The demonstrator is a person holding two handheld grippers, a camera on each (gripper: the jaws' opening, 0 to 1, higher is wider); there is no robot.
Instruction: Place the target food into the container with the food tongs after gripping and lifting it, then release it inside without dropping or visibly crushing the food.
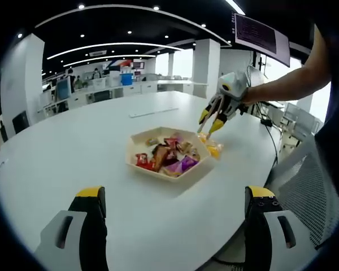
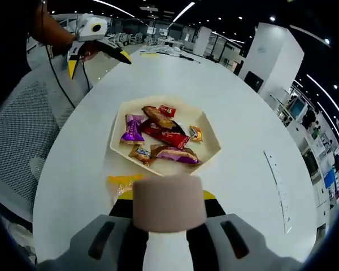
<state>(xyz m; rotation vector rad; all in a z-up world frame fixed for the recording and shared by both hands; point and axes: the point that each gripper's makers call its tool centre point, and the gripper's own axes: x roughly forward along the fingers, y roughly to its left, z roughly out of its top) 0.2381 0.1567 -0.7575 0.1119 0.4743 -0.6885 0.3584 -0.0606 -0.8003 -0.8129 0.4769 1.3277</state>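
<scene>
Snacks [image 2: 158, 135] filled the tray [image 2: 212, 148] ahead of both claws; left claw [image 1: 175, 206] gaped wide, empty. Right claw [image 1: 210, 121] touched a yellow packet [image 1: 213, 148] beside the tray; its opening I cannot tell.

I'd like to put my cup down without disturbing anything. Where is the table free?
The white oval table is bare between the cream hexagonal snack tray and the left gripper, and beyond the tray. It is crowded at the tray's edge, where the right gripper hovers over a yellow wrapped snack.

Cream tray [image 2: 212, 148], purple, red, brown and orange wrappers [image 2: 168, 135]; white table [image 2: 243, 101]; yellow-tipped grey right gripper [image 1: 211, 121].
</scene>
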